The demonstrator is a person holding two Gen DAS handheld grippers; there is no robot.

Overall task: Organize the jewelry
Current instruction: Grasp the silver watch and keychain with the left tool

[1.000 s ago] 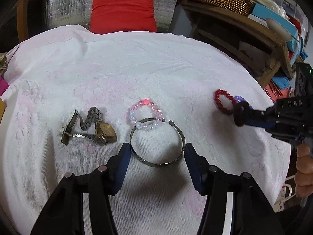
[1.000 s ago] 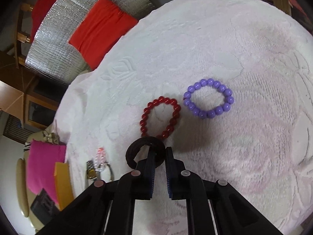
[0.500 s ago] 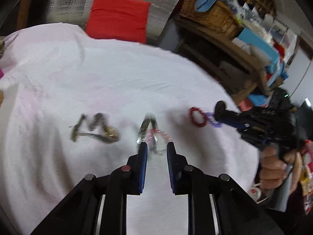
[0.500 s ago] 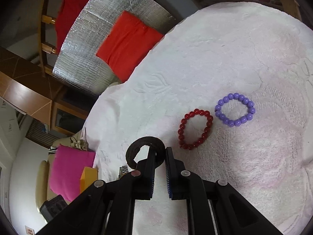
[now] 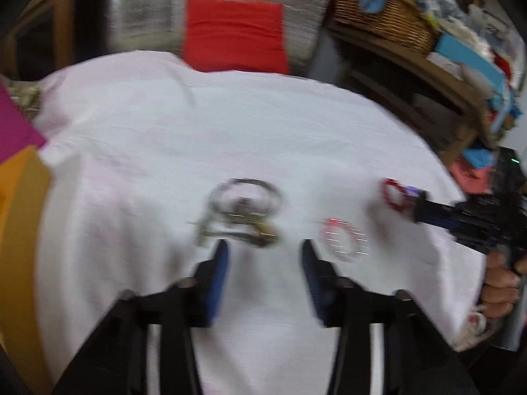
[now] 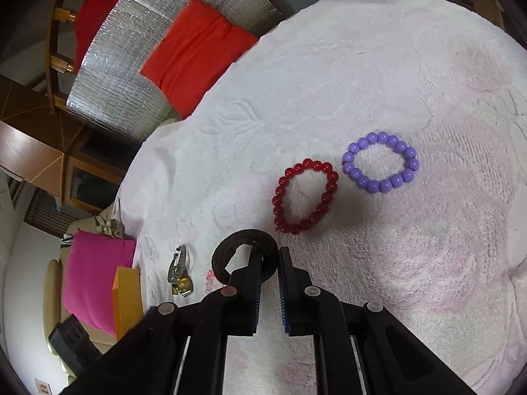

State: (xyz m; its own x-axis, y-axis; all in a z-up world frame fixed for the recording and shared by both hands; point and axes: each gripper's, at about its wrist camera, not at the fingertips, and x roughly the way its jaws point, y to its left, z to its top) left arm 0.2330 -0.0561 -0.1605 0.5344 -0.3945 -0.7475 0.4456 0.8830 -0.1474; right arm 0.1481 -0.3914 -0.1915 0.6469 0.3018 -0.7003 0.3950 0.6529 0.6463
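In the blurred left wrist view my left gripper is open and empty, just in front of the gold watch. The metal cuff bangle lies behind the watch. The pink bead bracelet lies to the right. My right gripper is shut on a black ring bracelet, held above the cloth near the red bead bracelet and the purple bead bracelet. The right gripper also shows in the left wrist view.
The jewelry lies on a white textured cloth. A red cushion and silver foil backing stand behind. A pink cushion and an orange box are at the left edge. A cluttered wooden shelf with a wicker basket is at the right.
My left gripper closed on the metal bangle, carried it left beside the watch, then opened and let it go. My right gripper kept hold of the black bracelet and shifted slightly.
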